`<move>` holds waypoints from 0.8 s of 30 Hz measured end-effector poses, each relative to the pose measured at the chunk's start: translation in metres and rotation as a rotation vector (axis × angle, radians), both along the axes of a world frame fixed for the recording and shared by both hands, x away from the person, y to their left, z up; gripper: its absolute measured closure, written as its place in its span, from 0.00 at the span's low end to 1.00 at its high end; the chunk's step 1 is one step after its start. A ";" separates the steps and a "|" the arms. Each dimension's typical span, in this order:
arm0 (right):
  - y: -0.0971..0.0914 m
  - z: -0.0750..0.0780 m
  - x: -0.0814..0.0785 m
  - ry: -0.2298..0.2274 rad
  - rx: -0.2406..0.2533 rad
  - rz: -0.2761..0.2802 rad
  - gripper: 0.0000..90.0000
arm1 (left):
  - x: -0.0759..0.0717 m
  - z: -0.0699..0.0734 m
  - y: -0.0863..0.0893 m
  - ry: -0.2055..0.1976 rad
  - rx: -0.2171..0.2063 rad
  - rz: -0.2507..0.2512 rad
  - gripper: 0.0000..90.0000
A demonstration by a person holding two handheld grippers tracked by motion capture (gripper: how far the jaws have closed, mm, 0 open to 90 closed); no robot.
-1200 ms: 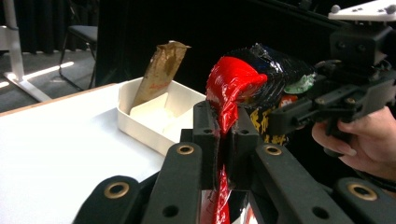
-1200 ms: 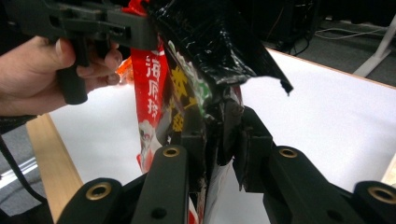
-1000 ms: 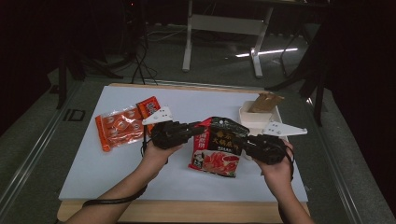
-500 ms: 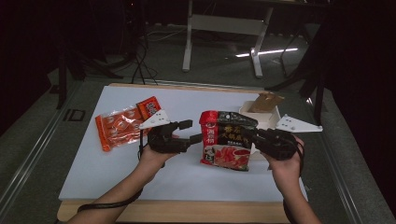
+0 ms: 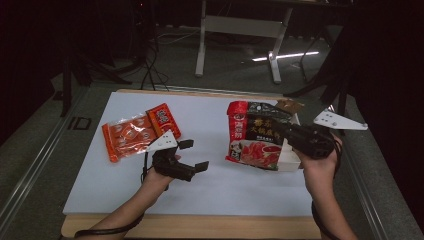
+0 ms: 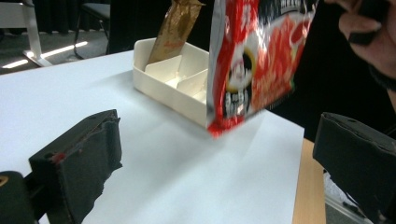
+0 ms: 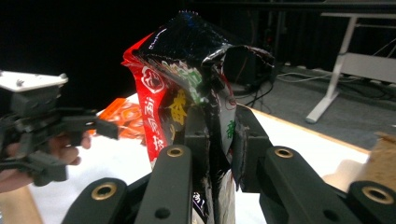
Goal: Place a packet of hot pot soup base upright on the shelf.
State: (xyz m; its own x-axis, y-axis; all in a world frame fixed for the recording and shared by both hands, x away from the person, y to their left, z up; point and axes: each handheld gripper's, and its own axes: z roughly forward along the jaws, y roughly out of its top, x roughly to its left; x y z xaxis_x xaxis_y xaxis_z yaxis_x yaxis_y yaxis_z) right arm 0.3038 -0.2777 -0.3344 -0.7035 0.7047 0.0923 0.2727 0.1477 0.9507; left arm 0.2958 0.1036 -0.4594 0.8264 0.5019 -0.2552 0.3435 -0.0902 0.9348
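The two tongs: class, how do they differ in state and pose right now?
The left tongs stand wide open with nothing between them, low over the white table; their jaws have just been opening. The right tongs are clamped on the red and black packet, holding it raised above the white tray. Both are black and hand-held.

Left gripper [image 5: 192,155] low, jaws just opened wide — right gripper [image 5: 280,131] raised, jaws clamped.

The room is dark; a white table [image 5: 210,175] with a pale wooden front edge stands on grey carpeted floor [image 5: 30,150]; behind it, a white desk frame [image 5: 240,30] catches a bright strip of light [image 5: 285,56]; black cables [image 5: 150,65] trail across the floor.
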 end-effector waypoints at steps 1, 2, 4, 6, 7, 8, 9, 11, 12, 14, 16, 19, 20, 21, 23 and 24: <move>-0.002 0.002 0.002 -0.003 -0.003 -0.006 0.87 | -0.001 -0.001 0.002 -0.003 0.004 0.000 0.02; -0.004 0.003 0.003 -0.002 -0.004 -0.014 0.87 | -0.003 -0.003 0.005 -0.007 0.007 0.002 0.02; -0.007 0.005 0.007 -0.001 0.001 -0.028 0.87 | -0.006 -0.005 0.009 -0.025 0.023 0.011 0.02; -0.012 0.007 0.011 -0.003 -0.001 -0.043 0.87 | -0.010 -0.007 0.015 -0.036 0.026 0.013 0.02; -0.015 0.008 0.013 -0.007 -0.002 -0.049 0.87 | -0.011 -0.008 0.018 -0.043 0.028 0.015 0.02; -0.016 0.009 0.014 -0.010 -0.006 -0.055 0.87 | -0.013 -0.009 0.020 -0.047 0.033 0.018 0.02; -0.018 0.009 0.016 -0.009 -0.007 -0.064 0.87 | -0.015 -0.010 0.024 -0.051 0.034 0.021 0.02; -0.023 0.010 0.019 -0.010 -0.003 -0.080 0.87 | -0.018 -0.012 0.028 -0.050 0.034 0.022 0.02; -0.025 0.010 0.022 -0.010 -0.004 -0.088 0.87 | -0.019 -0.013 0.031 -0.049 0.036 0.024 0.02; -0.031 0.010 0.026 -0.011 0.004 -0.106 0.87 | -0.022 -0.016 0.036 -0.055 0.044 0.036 0.02; -0.035 0.010 0.030 -0.017 -0.001 -0.121 0.87 | -0.023 -0.018 0.041 -0.049 0.050 0.042 0.02; -0.041 0.008 0.036 -0.030 -0.001 -0.141 0.87 | -0.024 -0.021 0.049 -0.051 0.062 0.058 0.02; -0.043 0.007 0.038 -0.029 -0.003 -0.148 0.87 | -0.024 -0.022 0.051 -0.054 0.068 0.066 0.02; -0.045 0.006 0.040 -0.028 0.000 -0.155 0.87 | -0.025 -0.023 0.054 -0.052 0.069 0.072 0.02; -0.048 0.005 0.045 -0.020 0.002 -0.168 0.87 | -0.028 -0.026 0.059 -0.047 0.073 0.081 0.02; -0.051 0.004 0.048 -0.019 0.003 -0.177 0.87 | -0.029 -0.027 0.061 -0.046 0.079 0.081 0.02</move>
